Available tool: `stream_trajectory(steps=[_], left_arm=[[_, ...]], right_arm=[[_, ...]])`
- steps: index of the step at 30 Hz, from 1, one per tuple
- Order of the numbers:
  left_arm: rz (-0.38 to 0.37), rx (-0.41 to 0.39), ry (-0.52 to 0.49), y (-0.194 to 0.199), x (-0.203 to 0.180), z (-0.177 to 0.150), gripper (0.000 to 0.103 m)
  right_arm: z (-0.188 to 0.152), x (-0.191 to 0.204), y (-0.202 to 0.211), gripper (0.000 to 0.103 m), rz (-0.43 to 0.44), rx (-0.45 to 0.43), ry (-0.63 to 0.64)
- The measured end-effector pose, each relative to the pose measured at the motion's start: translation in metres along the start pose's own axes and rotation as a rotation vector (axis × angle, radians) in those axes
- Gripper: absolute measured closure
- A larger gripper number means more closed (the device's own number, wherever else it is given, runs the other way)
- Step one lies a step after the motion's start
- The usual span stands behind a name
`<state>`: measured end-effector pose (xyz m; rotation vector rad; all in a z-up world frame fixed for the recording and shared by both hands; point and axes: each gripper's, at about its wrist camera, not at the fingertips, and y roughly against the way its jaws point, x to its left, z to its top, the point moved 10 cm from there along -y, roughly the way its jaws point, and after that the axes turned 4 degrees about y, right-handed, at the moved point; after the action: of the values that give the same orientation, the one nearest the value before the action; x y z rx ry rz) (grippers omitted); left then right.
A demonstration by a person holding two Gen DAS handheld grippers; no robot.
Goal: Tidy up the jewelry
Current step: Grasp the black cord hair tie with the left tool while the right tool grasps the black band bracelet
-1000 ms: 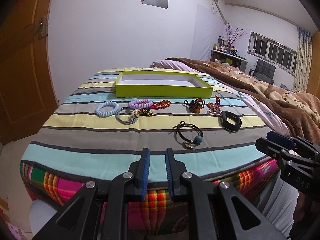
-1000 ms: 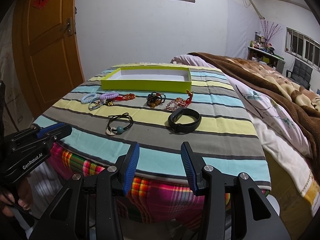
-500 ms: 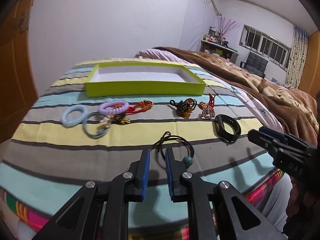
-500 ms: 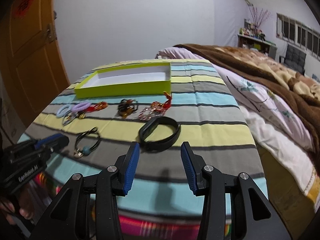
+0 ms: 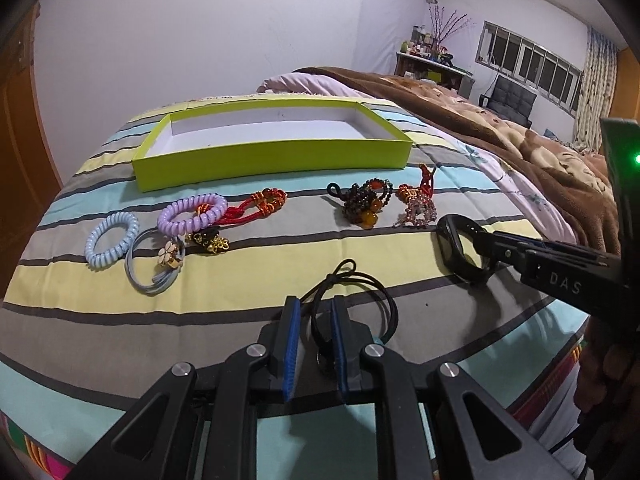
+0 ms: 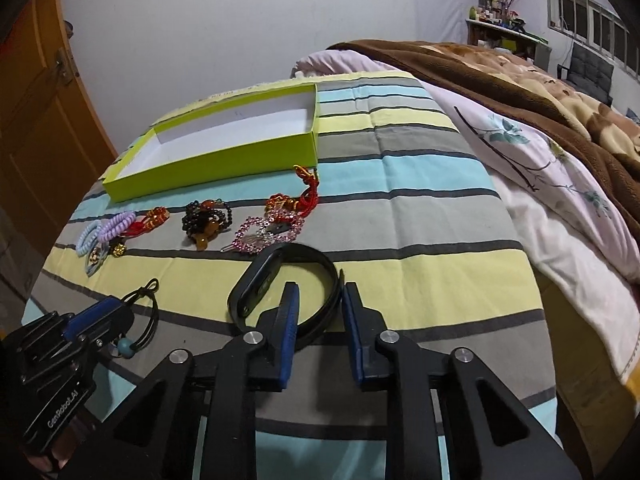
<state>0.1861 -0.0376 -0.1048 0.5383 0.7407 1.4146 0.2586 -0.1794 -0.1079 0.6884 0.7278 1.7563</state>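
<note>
The right tool (image 6: 318,312), jaws just closing but still apart, straddles the black wristband's (image 6: 256,280) near-right rim; its long axis runs near-left to far-right. The left tool (image 5: 314,334), slightly open, straddles the black hair tie (image 5: 352,284).

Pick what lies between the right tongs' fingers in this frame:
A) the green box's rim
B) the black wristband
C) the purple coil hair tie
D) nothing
B: in the right wrist view the black wristband has its near strap between the right tongs, whose jaws have just been closing.
</note>
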Motion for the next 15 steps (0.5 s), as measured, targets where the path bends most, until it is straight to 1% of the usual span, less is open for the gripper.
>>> stream_trajectory(steps=[1, 2, 5, 7, 15], left_arm=[[0.007, 0.0, -0.003, -0.001, 0.0, 0.001, 0.091], [0.012, -0.001, -0.005, -0.001, 0.001, 0.001, 0.096], [0.01, -0.002, -0.001, 0.0, 0.003, 0.002, 0.101], [0.008, -0.011, 0.0, 0.002, 0.003, 0.003, 0.101], [0.0, -0.067, -0.001, 0.021, 0.008, 0.017, 0.102]], right_arm=[[0.001, 0.0, 0.0, 0.086, -0.005, 0.005, 0.005], [0.001, 0.0, -0.001, 0.089, -0.007, 0.007, 0.007], [0.002, -0.001, -0.001, 0.095, 0.006, 0.01, 0.005], [0.004, 0.0, 0.0, 0.097, 0.013, 0.006, 0.006], [0.008, 0.006, 0.009, 0.097, 0.036, -0.02, 0.017]])
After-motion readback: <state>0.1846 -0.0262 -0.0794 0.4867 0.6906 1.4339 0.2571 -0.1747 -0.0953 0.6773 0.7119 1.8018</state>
